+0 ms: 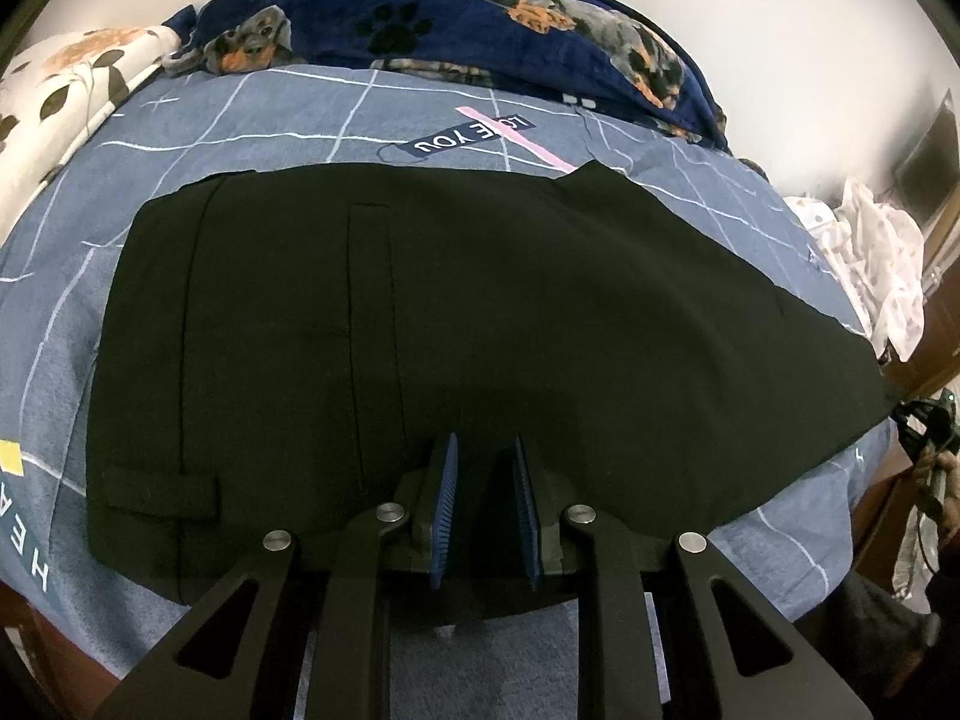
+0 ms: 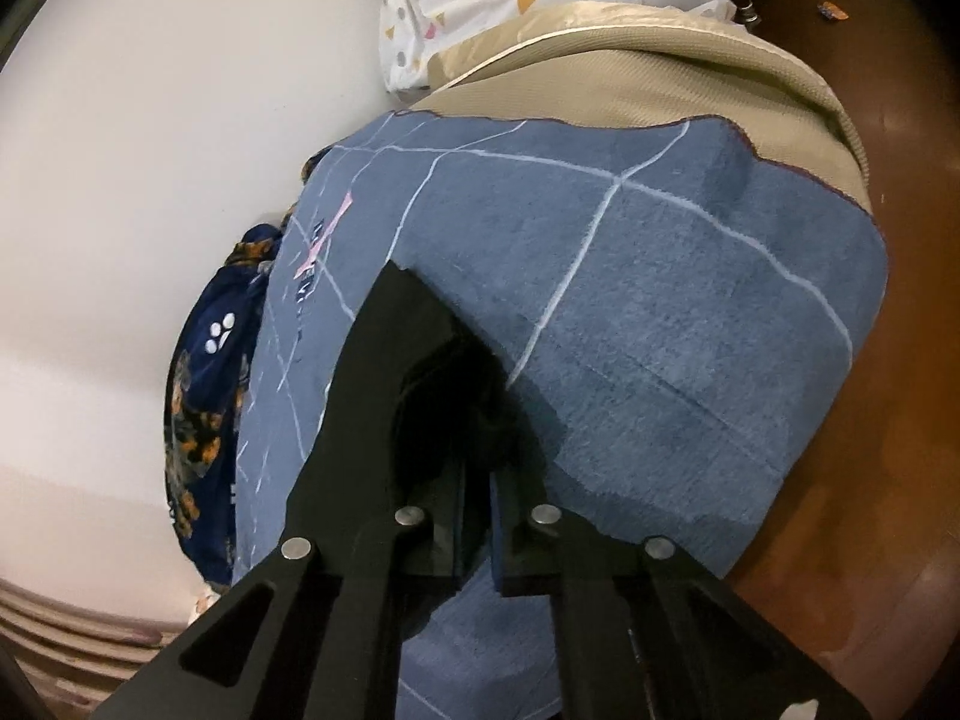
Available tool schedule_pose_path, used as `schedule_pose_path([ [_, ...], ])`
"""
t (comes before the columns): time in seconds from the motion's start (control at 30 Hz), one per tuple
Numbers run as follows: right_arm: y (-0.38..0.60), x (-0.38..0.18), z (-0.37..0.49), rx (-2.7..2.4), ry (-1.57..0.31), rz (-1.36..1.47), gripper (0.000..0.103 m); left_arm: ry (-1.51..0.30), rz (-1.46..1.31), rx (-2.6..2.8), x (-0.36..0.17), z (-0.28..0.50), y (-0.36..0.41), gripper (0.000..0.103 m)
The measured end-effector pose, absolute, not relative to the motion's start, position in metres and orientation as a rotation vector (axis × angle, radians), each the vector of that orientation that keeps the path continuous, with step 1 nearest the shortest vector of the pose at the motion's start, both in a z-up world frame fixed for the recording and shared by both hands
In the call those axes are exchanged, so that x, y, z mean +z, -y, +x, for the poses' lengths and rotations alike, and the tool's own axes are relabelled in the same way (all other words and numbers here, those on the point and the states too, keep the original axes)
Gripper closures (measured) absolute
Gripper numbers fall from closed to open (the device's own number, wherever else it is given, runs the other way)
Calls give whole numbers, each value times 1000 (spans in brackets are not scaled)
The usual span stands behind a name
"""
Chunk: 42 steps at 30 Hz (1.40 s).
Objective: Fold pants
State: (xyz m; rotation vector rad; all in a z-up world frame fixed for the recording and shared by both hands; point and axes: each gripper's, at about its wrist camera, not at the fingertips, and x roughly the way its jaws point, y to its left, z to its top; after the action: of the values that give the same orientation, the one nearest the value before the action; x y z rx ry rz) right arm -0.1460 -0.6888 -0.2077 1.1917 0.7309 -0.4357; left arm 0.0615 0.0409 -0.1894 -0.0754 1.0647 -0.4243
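Black pants (image 1: 456, 324) lie spread flat across the blue checked bedsheet (image 1: 252, 120), waistband end with its belt loop at the left, the leg tapering away to the right, where a dark bunch of the fabric (image 2: 444, 396) stands raised.

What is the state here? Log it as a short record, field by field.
garment: black pants spread flat on the blue bedsheet, waistband end to the left
left gripper: open, over the near edge of the pants, holding nothing
right gripper: shut on the pants' leg end, black cloth rising from between its fingers
nearby: dog-print blanket at the far side, floral pillow at far left
fold: not yet made
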Motion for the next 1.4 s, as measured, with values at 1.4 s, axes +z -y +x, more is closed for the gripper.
schedule_pose_path([
  [1.4,702,-226,-164,-389,-570,1356,101,-922,-102,-373,-141,54,-66,69],
])
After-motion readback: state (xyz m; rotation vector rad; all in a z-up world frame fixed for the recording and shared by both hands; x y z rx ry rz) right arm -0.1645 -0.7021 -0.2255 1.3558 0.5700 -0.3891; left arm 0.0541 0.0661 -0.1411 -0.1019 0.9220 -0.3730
